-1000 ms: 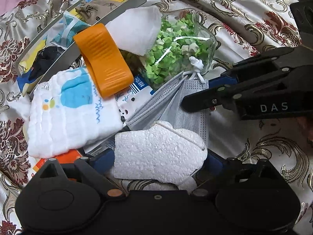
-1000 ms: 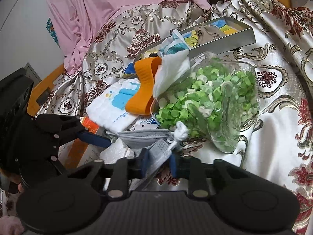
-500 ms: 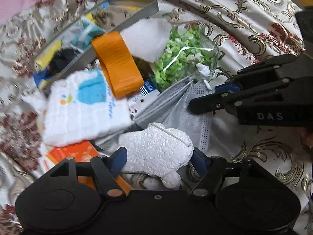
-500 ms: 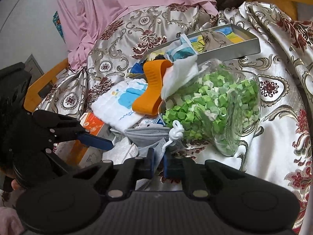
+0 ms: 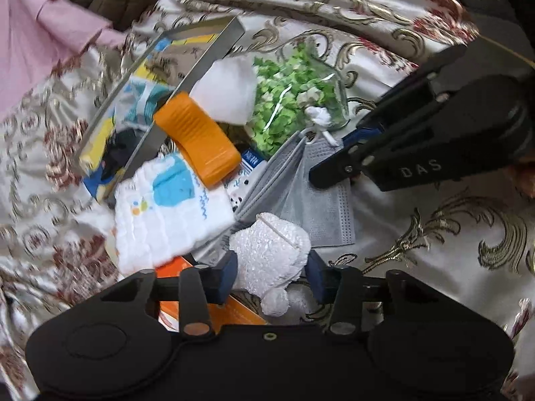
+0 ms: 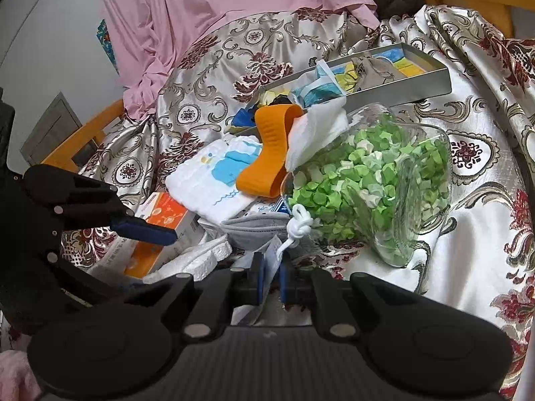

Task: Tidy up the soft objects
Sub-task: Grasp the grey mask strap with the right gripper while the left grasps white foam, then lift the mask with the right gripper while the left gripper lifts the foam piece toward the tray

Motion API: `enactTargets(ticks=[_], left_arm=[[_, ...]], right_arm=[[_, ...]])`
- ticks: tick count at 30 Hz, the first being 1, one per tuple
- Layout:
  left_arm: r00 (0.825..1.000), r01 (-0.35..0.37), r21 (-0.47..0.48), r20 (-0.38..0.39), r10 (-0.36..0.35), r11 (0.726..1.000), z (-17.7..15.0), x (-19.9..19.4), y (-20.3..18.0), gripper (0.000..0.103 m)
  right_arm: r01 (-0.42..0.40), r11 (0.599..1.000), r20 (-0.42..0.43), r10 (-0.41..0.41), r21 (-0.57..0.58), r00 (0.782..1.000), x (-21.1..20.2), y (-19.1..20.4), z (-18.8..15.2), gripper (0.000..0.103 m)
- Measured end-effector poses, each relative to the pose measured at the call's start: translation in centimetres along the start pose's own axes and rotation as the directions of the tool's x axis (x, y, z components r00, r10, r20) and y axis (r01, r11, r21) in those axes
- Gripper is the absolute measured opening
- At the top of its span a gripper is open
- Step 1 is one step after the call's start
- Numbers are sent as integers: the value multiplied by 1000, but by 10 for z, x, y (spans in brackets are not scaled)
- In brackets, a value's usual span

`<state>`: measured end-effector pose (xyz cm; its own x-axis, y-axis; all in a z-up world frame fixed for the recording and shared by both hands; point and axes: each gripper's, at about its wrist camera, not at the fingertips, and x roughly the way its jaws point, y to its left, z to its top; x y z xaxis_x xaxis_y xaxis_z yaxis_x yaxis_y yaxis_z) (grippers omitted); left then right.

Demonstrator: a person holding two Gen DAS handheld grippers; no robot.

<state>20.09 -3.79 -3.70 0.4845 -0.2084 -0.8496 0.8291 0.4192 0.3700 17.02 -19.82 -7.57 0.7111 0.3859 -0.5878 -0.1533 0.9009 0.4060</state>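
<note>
On the brocade cloth [image 5: 418,220], left fingers [image 5: 230,277] clamp white foam [image 5: 271,254]; right fingers [image 6: 257,279] pinch a grey mask [image 6: 255,230]

Floral satin cover [image 6: 485,180] (pink drape [image 6: 214,16] behind)

Shiny satin floral bedspread [image 6: 485,200] under everything, brushed grey metal tray [image 6: 418,83] at the far side, clear glossy glass jar [image 6: 411,200], rough bubbly white foam piece [image 5: 271,254], matt ribbed orange plastic clip [image 5: 197,140].
</note>
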Motion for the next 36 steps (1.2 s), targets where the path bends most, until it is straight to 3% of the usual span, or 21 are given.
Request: enactTargets(ticks=[4, 10, 18, 26, 30, 36], left_arm=[[997, -76, 85, 21, 75, 993, 3, -8, -11, 20], [997, -82, 96, -1, 83, 992, 3, -2, -6, 21], [995, -88, 3, 44, 88, 996, 3, -9, 0, 16], [987, -20, -226, 150, 55, 974, -5, -50, 7, 14], [965, -8, -328, 245, 94, 944, -12, -82, 7, 14], [895, 22, -443, 409, 181, 896, -18, -141, 6, 14]], right_arm=[[-15, 1000, 3, 15, -2, 1000, -1, 2, 1, 10], [-41, 999, 9, 40, 6, 999, -2, 2, 2, 10], [-43, 999, 30, 43, -5, 999, -7, 5, 3, 7], [-32, 997, 89, 38, -67, 995, -34, 22, -1, 2], [-27, 996, 151, 39, -82, 988, -60, 34, -3, 2], [18, 991, 268, 18, -129, 963, -102, 58, 5, 2]])
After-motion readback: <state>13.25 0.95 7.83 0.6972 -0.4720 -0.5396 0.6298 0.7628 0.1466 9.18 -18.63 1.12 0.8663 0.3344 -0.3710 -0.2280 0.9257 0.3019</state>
